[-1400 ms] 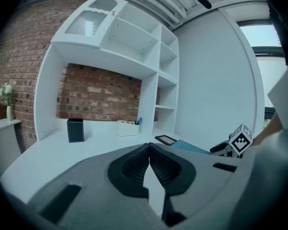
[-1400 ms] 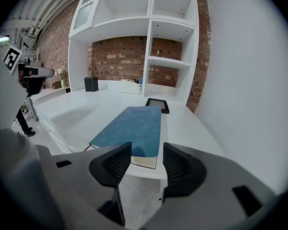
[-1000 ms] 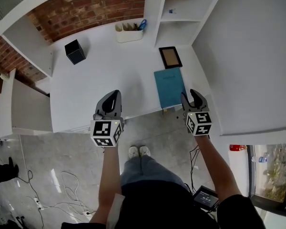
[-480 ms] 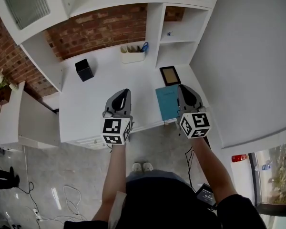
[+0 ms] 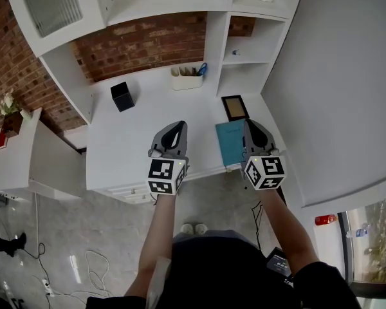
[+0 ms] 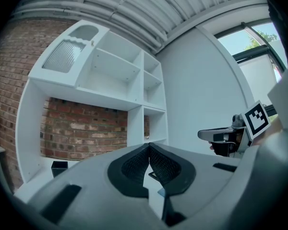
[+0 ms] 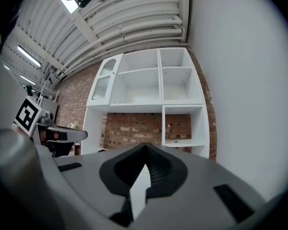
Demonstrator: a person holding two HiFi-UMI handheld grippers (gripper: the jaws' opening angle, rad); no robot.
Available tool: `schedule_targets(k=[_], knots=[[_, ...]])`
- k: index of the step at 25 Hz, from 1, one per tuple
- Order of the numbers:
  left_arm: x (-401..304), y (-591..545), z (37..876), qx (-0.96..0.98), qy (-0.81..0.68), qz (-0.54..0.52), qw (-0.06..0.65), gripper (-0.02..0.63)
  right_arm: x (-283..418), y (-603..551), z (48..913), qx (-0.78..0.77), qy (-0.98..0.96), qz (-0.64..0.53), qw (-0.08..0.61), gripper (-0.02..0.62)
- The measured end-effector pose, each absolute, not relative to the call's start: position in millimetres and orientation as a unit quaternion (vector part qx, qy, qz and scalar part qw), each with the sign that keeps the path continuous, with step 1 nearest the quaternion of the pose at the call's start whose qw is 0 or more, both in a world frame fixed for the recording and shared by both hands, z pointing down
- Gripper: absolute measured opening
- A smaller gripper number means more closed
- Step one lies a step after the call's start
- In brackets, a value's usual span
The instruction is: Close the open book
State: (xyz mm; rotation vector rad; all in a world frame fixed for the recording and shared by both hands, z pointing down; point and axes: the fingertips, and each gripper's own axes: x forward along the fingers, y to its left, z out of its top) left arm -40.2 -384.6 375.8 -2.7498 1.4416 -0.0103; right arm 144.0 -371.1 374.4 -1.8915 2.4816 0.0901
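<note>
A teal book (image 5: 230,141) lies closed and flat on the white desk (image 5: 141,140), near its front right edge. My right gripper (image 5: 250,126) hovers level over the book's right side, jaws shut and empty; in the right gripper view (image 7: 145,145) the dark pads meet at the tip. My left gripper (image 5: 177,127) is held level to the left of the book, above bare desk, also shut with nothing in it (image 6: 149,145). A sliver of the book (image 6: 161,192) shows below the left gripper's pads.
A dark-framed picture (image 5: 235,107) lies just behind the book. A black box (image 5: 122,96) and a white holder (image 5: 186,77) with pens and scissors stand at the back against the brick wall. White shelves (image 5: 244,50) rise at the right; cables lie on the floor.
Both grippers have risen from the desk's front edge and now sit over the desk. The right gripper's jaws, open a second ago, have shut. The book has not moved.
</note>
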Motion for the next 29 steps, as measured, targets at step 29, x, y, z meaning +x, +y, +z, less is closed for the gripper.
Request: schedule_targets(k=[29], knots=[[-46.9,-377.0,381.4,-0.883,0.469,-0.008,0.011,0.009,139.6,-363.3,390.8,-0.602,0.798,0.015,-0.017,-0.003]])
